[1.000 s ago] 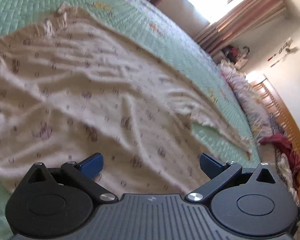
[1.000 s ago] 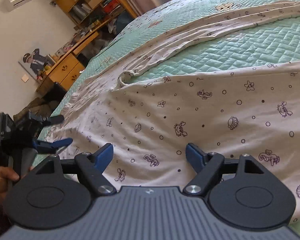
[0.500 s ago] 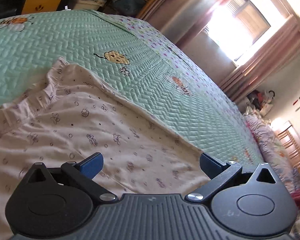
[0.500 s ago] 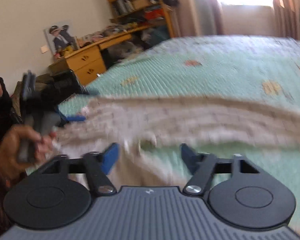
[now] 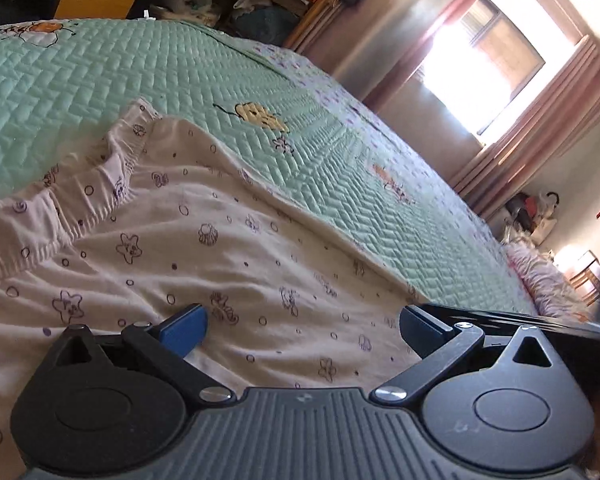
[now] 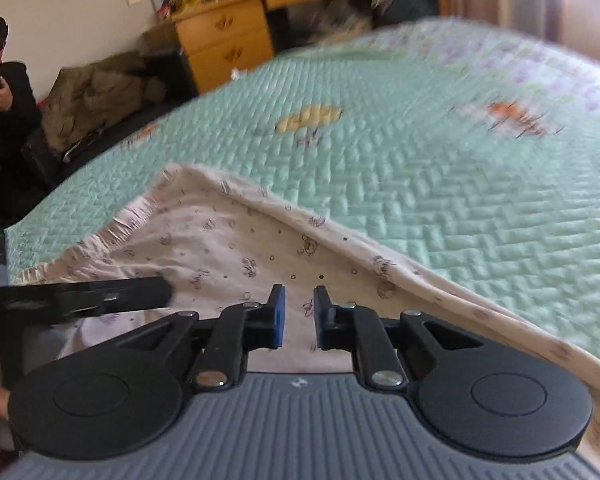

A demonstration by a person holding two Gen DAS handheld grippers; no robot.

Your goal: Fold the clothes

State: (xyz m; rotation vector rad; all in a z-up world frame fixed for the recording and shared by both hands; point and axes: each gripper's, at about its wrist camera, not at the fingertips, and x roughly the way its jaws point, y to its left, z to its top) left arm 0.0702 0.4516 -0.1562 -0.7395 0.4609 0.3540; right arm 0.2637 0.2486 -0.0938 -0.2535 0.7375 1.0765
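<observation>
A pale garment (image 5: 220, 248) printed with small purple sea creatures lies spread on the green quilted bedspread (image 5: 180, 72). Its gathered elastic waistband (image 5: 60, 208) runs along the left. My left gripper (image 5: 300, 320) hovers low over the cloth, open wide, nothing between its fingers. In the right wrist view the same garment (image 6: 228, 248) shows a folded edge running down to the right. My right gripper (image 6: 300, 308) sits just over it, its jaws drawn close with a narrow gap and cloth showing behind. The left gripper's black finger (image 6: 100, 300) reaches in from the left.
The bedspread (image 6: 420, 184) stretches far beyond the garment. A person in dark clothes (image 6: 4, 80) sits at the left holding a phone. Wooden drawers (image 6: 228, 48) stand behind the bed, a bright window (image 5: 484, 68) with curtains at the far end, and a fluffy pillow (image 5: 540, 272) lies at the right.
Both grippers swung across the bed and came down low over the garment's waistband end. The right gripper's jaws narrowed from wide apart to a small gap. The left stayed open.
</observation>
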